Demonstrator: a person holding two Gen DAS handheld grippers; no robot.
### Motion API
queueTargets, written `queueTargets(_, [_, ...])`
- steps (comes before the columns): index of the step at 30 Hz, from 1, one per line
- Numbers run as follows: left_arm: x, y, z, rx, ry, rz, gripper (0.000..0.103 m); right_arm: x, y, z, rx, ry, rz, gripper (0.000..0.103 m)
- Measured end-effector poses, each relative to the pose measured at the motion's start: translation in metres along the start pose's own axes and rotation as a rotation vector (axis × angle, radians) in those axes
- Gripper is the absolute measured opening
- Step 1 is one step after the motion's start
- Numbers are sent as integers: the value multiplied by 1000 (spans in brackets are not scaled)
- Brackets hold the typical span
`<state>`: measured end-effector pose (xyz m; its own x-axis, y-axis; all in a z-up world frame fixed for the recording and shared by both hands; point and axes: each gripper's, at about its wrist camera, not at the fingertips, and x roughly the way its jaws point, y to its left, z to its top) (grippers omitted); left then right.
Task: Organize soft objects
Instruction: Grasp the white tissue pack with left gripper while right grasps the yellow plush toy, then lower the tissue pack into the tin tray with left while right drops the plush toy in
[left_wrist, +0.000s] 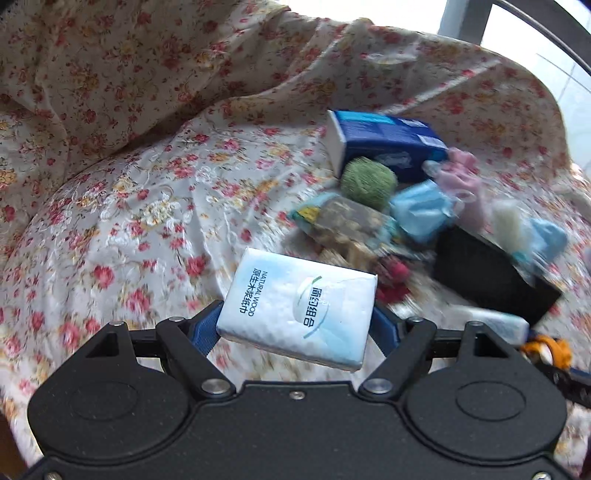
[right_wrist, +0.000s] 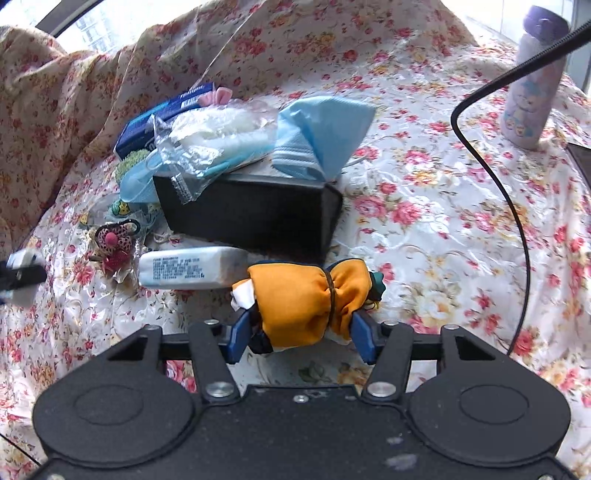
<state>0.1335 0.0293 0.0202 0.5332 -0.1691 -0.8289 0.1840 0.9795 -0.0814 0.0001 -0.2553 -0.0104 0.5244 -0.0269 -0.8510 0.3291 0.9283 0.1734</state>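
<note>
My left gripper (left_wrist: 295, 328) is shut on a white tissue pack (left_wrist: 299, 306) with blue print, held above the floral cloth. My right gripper (right_wrist: 301, 332) is shut on an orange cloth bundle (right_wrist: 306, 295) tied with a dark band, lifted just off the cloth. Behind it stands a black box (right_wrist: 255, 214) with a bagged white cloth (right_wrist: 218, 136) and a light blue mask (right_wrist: 321, 129) lying on top. A second white tissue pack (right_wrist: 192, 267) lies in front of the box. In the left wrist view, a green yarn ball (left_wrist: 367, 181) sits by a blue tissue pack (left_wrist: 384, 140).
A floral cloth (left_wrist: 129, 221) covers the surface and rises in folds at the back. A purple bottle (right_wrist: 532, 85) stands far right, with a black cable (right_wrist: 517, 221) curving down beside it. Small trinkets (right_wrist: 114, 243) lie left of the black box.
</note>
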Motion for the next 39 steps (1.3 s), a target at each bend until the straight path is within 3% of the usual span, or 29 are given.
queueTargets(7, [-24, -20, -30, 33, 51, -40, 76, -19, -12, -7, 18, -32, -2, 49])
queueTargets(8, [-25, -23, -35, 39, 61, -47, 76, -22, -13, -9, 19, -35, 0, 44])
queueTargets(9, [-27, -25, -40, 45, 69, -51, 76, -24, -15, -10, 16, -38, 10, 25])
queueTargets(10, [-27, -28, -45, 50, 79, -53, 76, -25, -16, -11, 11, -41, 32, 21])
queueTargets(17, [-25, -43, -73, 66, 144, -82, 76, -26, -18, -13, -2, -45, 51, 21])
queueTargets(19, [-22, -44, -77, 58, 161, -85, 76, -20, -18, -11, -5, -40, 57, 26])
queueTargets(20, [-21, -44, -79, 56, 167, -86, 76, -17, -18, -10, -5, -39, 48, 39])
queueTargets(21, [-21, -45, -81, 53, 171, -87, 76, -14, -18, -10, 0, -45, 27, 61])
queueTargets(24, [-20, -45, -85, 51, 177, -80, 76, -8, -19, -10, -7, -94, -65, 87])
queueTargets(31, [-11, -45, -89, 46, 206, -72, 76, 19, -27, -9, -15, -45, -79, 92])
queueTargets(36, [-10, -48, -90, 50, 221, -86, 76, 29, -31, -7, 1, -3, -27, 74])
queueTargets(39, [-15, -50, -90, 59, 219, -99, 76, 21, -31, -5, -4, -4, -8, 72])
